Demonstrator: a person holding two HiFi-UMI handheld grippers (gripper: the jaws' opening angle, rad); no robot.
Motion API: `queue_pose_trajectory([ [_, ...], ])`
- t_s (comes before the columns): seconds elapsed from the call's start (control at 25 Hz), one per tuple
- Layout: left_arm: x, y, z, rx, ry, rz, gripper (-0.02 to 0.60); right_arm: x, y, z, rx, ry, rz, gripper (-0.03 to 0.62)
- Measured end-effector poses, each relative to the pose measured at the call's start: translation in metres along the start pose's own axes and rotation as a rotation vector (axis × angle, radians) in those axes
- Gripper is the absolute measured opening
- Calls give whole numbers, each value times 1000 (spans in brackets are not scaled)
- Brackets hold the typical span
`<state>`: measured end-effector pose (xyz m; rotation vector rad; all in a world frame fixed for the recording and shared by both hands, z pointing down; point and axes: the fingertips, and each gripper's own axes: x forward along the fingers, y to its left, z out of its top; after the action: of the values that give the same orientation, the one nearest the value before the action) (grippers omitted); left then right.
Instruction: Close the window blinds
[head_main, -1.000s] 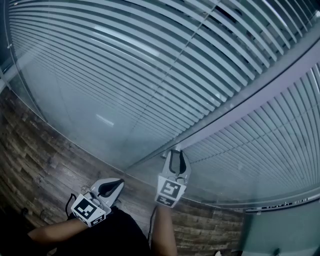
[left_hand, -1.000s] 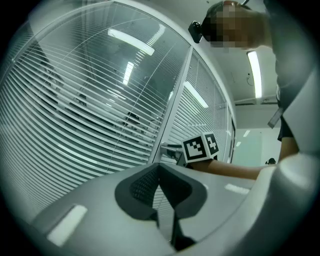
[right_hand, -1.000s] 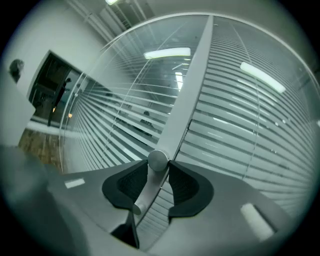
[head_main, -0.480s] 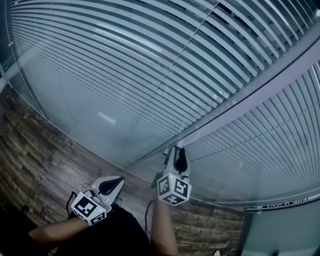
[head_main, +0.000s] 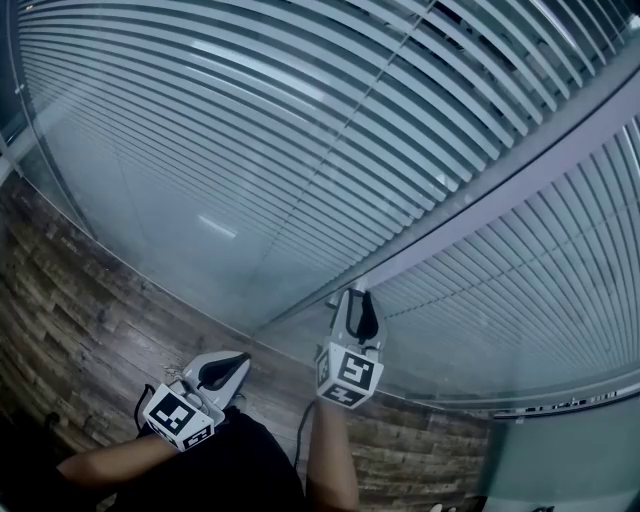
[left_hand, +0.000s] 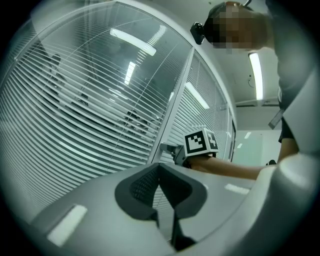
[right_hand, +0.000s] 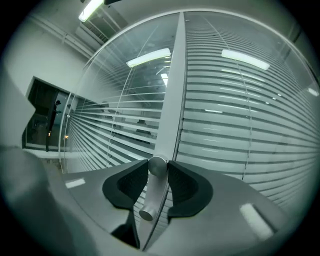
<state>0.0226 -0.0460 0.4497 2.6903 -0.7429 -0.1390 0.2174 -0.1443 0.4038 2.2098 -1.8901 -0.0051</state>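
- The blinds (head_main: 300, 130) hang behind glass (head_main: 150, 230), in two panels on either side of a grey post (head_main: 480, 195). The slats run level, with dark gaps between them.
- The only print is the black-and-white square markers on each gripper's cube (head_main: 349, 377). They are patterns rather than letters.
- The right gripper (head_main: 357, 300) is stretched out to the post and points almost level. Its forearm (head_main: 330, 465) lies straight behind it.
- The right jaws have just been closing. In the right gripper view both pads press on a silver knob (right_hand: 152, 190) that juts out low on the post, so the knob is gripped.
- The left gripper (head_main: 232, 364) is held back nearer the body. It points level over the wooden floor (head_main: 80, 330), well apart from the knob.
- The left jaws meet at the tips and hold nothing.
- In the left gripper view the right cube and forearm show beside the post, but the cube hides the hand.
- In the head view the right jaws cover the knob.
- Both forearms are cut off at the bottom edge of the head view.
- The room behind the slats is too dim and reflective to make out.
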Motion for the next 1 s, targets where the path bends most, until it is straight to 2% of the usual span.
queue_pose_trajectory([
  [0.2, -5, -4, 6, 8, -11, -7, -2, -2, 3, 4, -113, 14, -7, 129],
  [0.4, -7, -5, 7, 2, -8, -6, -2, -3, 7, 5, -276, 43, -10, 129],
  [0.64, -6, -5, 5, 1, -7, -15, -2, -1, 9, 3, -292, 44, -5, 129],
  [0.84, -6, -7, 6, -3, -6, -23, -2, 1, 9, 3, -434, 58, -17, 129],
  [1.0, -6, -8, 0, -2, 1, -27, -2, 0, 8, -2, -419, 53, -14, 129],
])
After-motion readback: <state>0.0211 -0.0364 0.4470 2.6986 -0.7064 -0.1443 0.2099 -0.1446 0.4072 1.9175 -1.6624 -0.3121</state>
